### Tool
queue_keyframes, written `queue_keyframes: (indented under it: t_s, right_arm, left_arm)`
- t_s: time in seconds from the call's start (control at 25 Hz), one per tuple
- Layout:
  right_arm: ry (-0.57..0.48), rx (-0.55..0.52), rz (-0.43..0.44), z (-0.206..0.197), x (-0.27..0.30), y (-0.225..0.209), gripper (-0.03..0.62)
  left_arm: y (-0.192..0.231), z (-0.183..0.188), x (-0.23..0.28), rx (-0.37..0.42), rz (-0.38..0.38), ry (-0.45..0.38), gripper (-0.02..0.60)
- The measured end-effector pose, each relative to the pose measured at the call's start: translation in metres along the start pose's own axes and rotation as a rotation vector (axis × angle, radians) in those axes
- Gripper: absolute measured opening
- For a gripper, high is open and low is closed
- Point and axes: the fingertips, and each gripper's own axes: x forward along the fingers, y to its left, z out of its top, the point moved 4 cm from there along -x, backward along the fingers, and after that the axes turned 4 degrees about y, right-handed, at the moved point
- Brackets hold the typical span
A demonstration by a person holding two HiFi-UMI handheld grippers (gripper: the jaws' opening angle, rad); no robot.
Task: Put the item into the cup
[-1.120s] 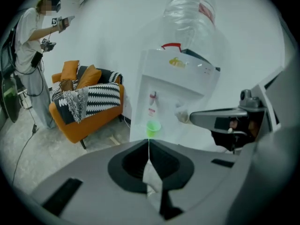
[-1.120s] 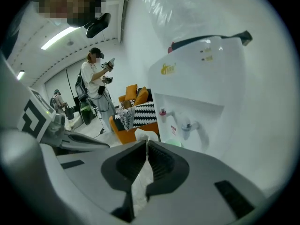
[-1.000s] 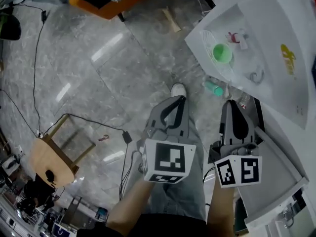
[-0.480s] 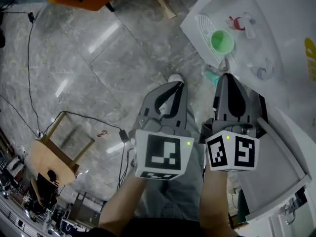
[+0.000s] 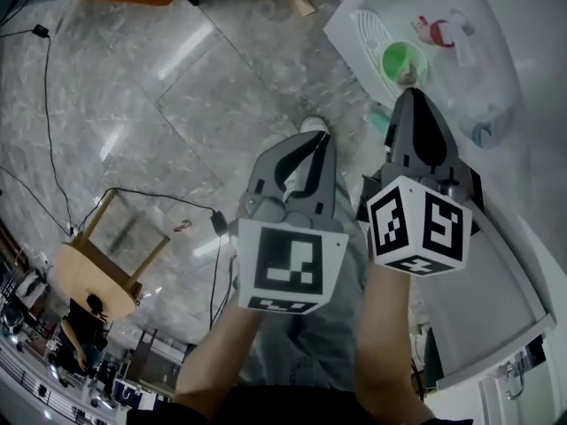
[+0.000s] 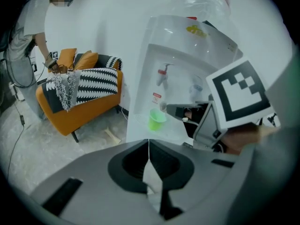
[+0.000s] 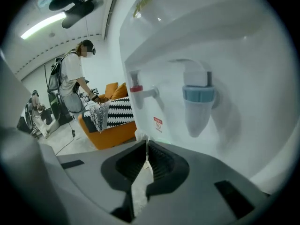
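1. The right hand-held gripper point(image 7: 146, 143) has its jaws pressed together on a small pale item point(image 7: 140, 135), pinched at the very tips. What kind of thing the item is cannot be made out.
2. In the head view those tips reach the near rim of the green cup point(image 5: 403, 60). The item is at the cup's edge and is not inside it.
3. The left hand-held gripper point(image 6: 148, 142) has its jaws closed against each other with nothing between them. It is held beside the right one, over the floor point(image 5: 204, 104) and short of the cup.
4. The cup stands upright on the slotted drip tray point(image 5: 365, 27) of a white water dispenser point(image 7: 220, 36). It sits roughly below the red tap point(image 7: 138, 90), with the blue tap point(image 7: 198, 93) next to that.
5. Farther out, the grey marbled floor carries a wooden stool point(image 5: 97, 273) and a trailing black cable point(image 5: 49, 131).
6. An orange sofa point(image 6: 77, 107) with a black-and-white throw stands by the wall, and a person point(image 7: 72, 83) is bent over its end.
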Motion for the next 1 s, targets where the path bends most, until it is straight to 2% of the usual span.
queue_keyframes:
  t_s: [0.28,0.8,1.0]
  right_arm:
    - [0.014,-0.017,-0.037,-0.001,0.015,-0.002,0.023]
    - [0.055,-0.043,-0.086,-0.009,0.038,-0.009,0.023]
    - [0.065,-0.063,-0.076,-0.008,0.043,-0.01,0.032]
  left_arm:
    - [0.007,0.005,0.006,-0.024,0.011,0.004,0.014]
    - [0.011,-0.003,0.013,-0.007,0.007,0.014,0.014]
    - [0.012,0.003,0.012,-0.069,0.023,-0.006,0.014]
